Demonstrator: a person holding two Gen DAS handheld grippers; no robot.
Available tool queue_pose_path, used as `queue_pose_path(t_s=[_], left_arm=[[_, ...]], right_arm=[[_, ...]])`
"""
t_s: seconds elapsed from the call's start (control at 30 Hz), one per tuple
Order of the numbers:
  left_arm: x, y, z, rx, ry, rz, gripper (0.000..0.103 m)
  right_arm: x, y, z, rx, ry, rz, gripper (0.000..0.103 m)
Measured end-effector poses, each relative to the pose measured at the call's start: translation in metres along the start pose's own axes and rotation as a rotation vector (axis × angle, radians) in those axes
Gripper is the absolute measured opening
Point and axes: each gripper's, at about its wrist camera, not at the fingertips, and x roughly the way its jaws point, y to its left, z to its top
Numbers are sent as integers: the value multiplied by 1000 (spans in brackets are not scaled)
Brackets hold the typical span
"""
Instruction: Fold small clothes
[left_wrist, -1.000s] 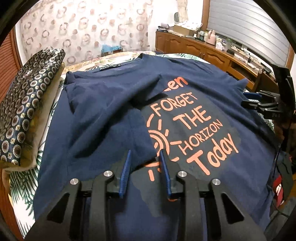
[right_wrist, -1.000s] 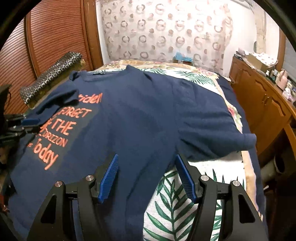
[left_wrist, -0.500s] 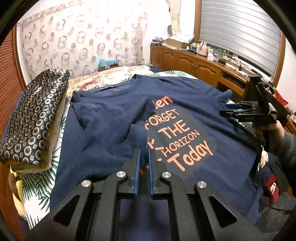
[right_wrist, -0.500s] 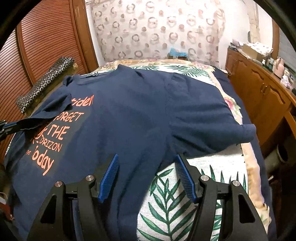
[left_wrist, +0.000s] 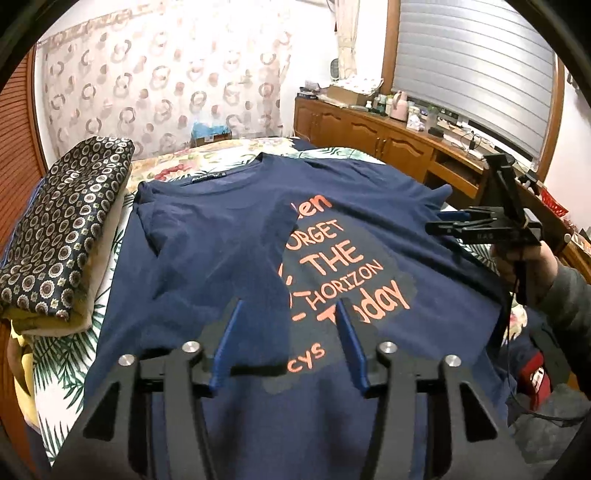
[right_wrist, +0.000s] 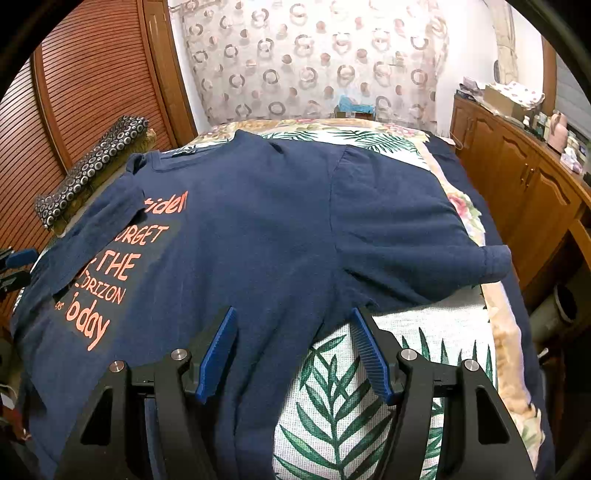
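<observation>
Folded sleeve (left_wrist: 221, 258) hides the shirt print's (left_wrist: 343, 273) left letters.

The navy T-shirt (left_wrist: 207, 236) carries orange print at mid-frame: "ORGET", "THE", "HORIZON", "oday", and "cys" below; its first letters hide under a folded sleeve.

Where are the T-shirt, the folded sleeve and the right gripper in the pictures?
T-shirt (right_wrist: 266, 229): right wrist view, on the plain navy chest.
Folded sleeve (left_wrist: 221, 251): left wrist view, on the flap that covers the print's left side.
Right gripper (right_wrist: 293, 350): right wrist view, midway between its blue fingertips.
</observation>
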Motion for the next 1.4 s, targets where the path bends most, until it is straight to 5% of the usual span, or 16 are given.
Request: queue_pose_path(t_s=[0.13, 0.37, 0.57, 0.87, 1.0, 1.1, 1.4], left_arm=[[19, 3, 4, -13, 21, -5, 73], [53, 5, 5, -31, 88, 35, 75], [69, -1, 5, -25, 126, 58, 75], [75, -7, 5, 7, 134, 94, 80], [75, -6, 5, 7, 134, 94, 80], [75, -7, 5, 7, 134, 94, 80], [73, -5, 5, 7, 126, 84, 80]], right_arm=[[-6, -2, 0, 3, -21, 4, 66], [-31, -44, 4, 70, -80, -36, 66], [-28, -90, 10, 150, -44, -88, 66], [-5, -120, 23, 295, 10, -3, 64], [1, -121, 32, 272, 19, -13, 44], [2, -113, 37, 197, 14, -99, 13], [-21, -67, 64, 66, -128, -95, 7]])
